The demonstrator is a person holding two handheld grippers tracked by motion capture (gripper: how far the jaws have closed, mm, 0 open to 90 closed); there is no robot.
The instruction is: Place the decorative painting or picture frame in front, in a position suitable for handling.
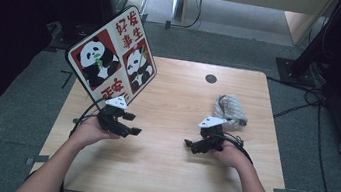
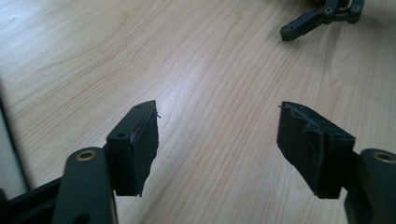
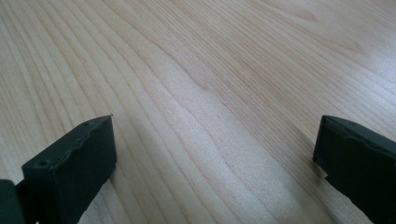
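A person is sitting at a wooden table [image 1: 172,101] with one gripper in each hand, two in all. The left gripper [image 1: 127,122] is hovering at about 9 o'clock on the table, its jaws standing released with bare wood between them. The right gripper [image 1: 192,143] is hovering at about 3 o'clock, its jaws likewise spread wide and grasping nothing. The two grippers are pointing toward each other, well apart. One crumpled bundle [image 1: 229,109] is lying at about 2 o'clock, just beyond the right gripper and behind its jaws, not between them. One panda board [image 1: 112,55] is standing tilted at about 10 o'clock, just beyond the left gripper. No container is showing on the table.
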